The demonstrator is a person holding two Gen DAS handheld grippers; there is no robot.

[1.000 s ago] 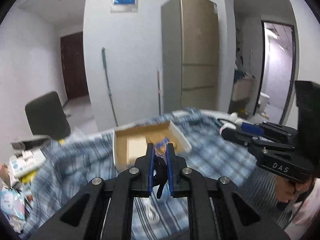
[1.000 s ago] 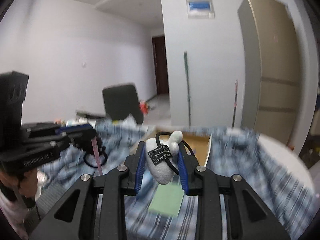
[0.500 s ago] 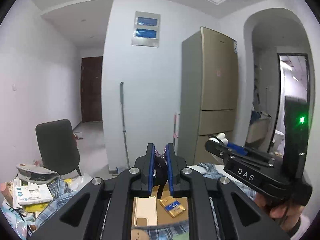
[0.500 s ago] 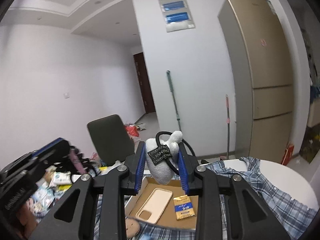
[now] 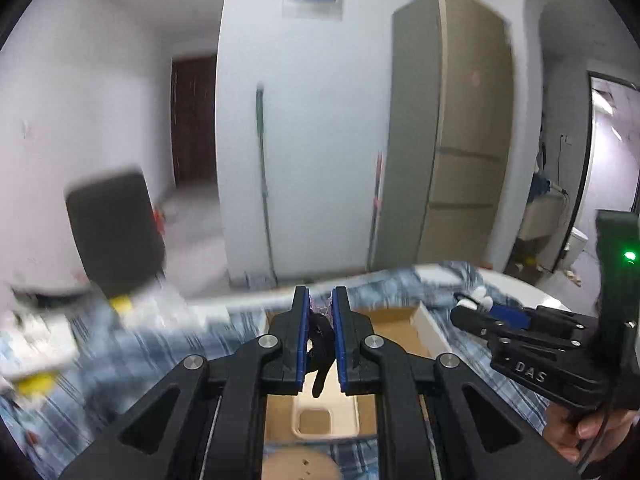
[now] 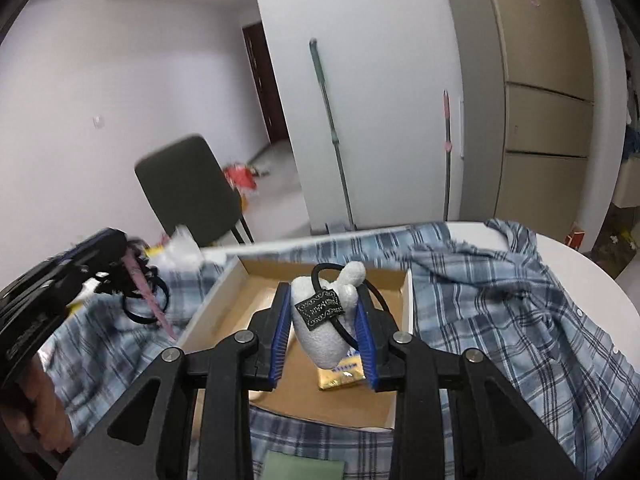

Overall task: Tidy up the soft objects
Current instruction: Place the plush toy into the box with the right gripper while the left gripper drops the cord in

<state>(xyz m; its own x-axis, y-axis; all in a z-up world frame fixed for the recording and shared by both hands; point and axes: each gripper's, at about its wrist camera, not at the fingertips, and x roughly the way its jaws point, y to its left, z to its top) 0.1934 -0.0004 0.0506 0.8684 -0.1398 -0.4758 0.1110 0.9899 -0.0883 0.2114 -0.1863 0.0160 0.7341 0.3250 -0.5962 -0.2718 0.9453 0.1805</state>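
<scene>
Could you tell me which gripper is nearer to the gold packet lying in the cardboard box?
Right. The right gripper, holding a white plush, hangs just above the gold packet; the left gripper is off beyond the cardboard box.

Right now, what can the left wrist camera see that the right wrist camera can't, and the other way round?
Only the left wrist view shows the arched doorway and the green light on the right gripper. Only the right wrist view shows the gold packet in the box and the white plush toy up close, clamped in that gripper. Both show the cardboard box, checked cloth, dark chair and left gripper.
</scene>
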